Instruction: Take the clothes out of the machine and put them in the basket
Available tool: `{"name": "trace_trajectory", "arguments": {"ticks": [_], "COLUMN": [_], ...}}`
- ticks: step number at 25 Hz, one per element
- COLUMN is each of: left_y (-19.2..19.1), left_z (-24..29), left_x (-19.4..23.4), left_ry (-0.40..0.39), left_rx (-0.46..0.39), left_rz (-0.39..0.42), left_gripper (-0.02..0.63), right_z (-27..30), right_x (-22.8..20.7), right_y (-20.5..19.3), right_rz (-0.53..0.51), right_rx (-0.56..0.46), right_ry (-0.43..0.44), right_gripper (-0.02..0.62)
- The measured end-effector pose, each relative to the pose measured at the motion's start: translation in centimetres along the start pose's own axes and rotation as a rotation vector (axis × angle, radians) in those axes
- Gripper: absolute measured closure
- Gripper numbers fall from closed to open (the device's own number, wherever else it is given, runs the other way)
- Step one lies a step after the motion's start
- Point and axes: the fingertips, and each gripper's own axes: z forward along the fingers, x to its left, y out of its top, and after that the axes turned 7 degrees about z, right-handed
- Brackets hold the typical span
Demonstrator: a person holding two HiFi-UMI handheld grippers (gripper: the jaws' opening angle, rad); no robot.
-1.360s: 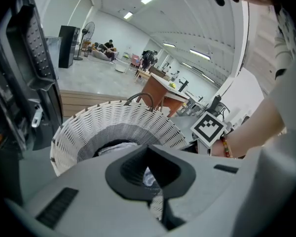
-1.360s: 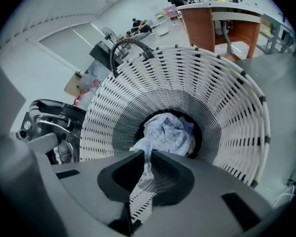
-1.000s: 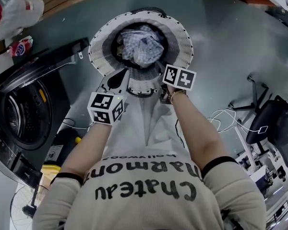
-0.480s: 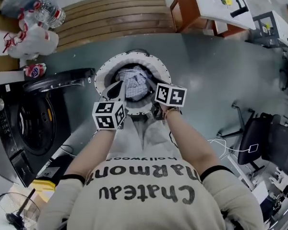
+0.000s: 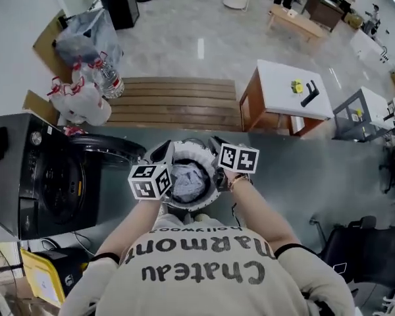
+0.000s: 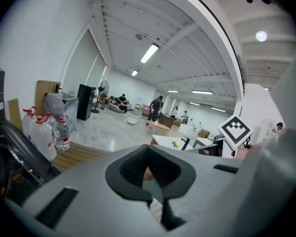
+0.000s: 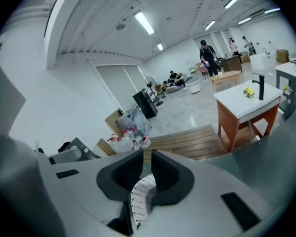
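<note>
The white mesh basket (image 5: pixel 202 201) hangs in front of the person's chest with a heap of pale checked clothes (image 5: pixel 187 180) in it. My left gripper (image 5: pixel 163 155) grips its left rim, and in the left gripper view the gripper (image 6: pixel 149 169) has its pads together over a strip of mesh (image 6: pixel 157 209). My right gripper (image 5: pixel 216 151) holds the right rim. In the right gripper view the rim (image 7: pixel 139 195) runs up between the gripper's (image 7: pixel 144 174) closing jaws. The dark washing machine (image 5: pixel 46 176) stands at the left, its round door (image 5: pixel 112 153) swung open.
A wooden slatted platform (image 5: pixel 174 104) lies beyond the basket, with a white-topped table (image 5: pixel 293 94) to its right. Plastic bags and water bottles (image 5: pixel 85 97) sit at the far left. An office chair (image 5: pixel 355 255) is at the lower right, a yellow item (image 5: pixel 43 278) at the lower left.
Both grippers have risen with the basket, which was on the floor and now hangs near the chest. The head view has tilted up to show the room beyond.
</note>
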Motion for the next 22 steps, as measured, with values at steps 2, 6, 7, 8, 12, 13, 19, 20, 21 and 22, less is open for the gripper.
{"name": "trace_trajectory", "arguments": {"ticks": [2, 6, 7, 8, 12, 13, 19, 20, 21, 22], "left_y": [2.2, 5.7, 6.5, 7.2, 10.2, 10.8, 14.3, 14.8, 15.2, 15.5], "left_z": [-1.0, -3.3, -3.8, -4.2, -6.2, -6.7, -9.8, -10.2, -10.5, -10.8], "left_x": [-0.2, -0.7, -0.9, -1.0, -1.5, -1.4, -0.9, -0.7, -0.7, -0.7], "left_ry": [0.02, 0.067, 0.082, 0.095, 0.115, 0.122, 0.202, 0.213, 0.221, 0.226], "left_rx": [-0.048, -0.145, -0.166, -0.187, -0.265, -0.281, -0.373, -0.383, -0.391, -0.398], "left_rz": [-0.004, -0.022, -0.027, -0.031, -0.015, -0.005, 0.039, 0.047, 0.054, 0.057], "left_gripper": [0.6, 0.599, 0.6, 0.599, 0.598, 0.599, 0.598, 0.598, 0.6, 0.599], "right_z": [-0.9, -2.5, -2.9, -3.3, -4.9, -5.3, -7.3, -7.4, -7.4, -7.5], "right_x": [1.3, 5.0, 6.3, 7.6, 12.1, 13.0, 17.1, 17.6, 18.0, 18.3], "right_y": [2.5, 5.6, 6.3, 7.0, 9.7, 10.2, 12.6, 12.9, 13.1, 13.2], "right_rz": [-0.05, -0.102, -0.112, -0.123, -0.127, -0.122, -0.198, -0.223, -0.246, -0.265], "right_rx": [-0.028, -0.068, -0.081, -0.096, -0.175, -0.192, -0.283, -0.288, -0.289, -0.289], "right_ry": [0.025, 0.096, 0.131, 0.167, 0.288, 0.317, 0.418, 0.419, 0.418, 0.418], "right_gripper": [0.537, 0.546, 0.546, 0.546, 0.546, 0.546, 0.546, 0.548, 0.549, 0.549]}}
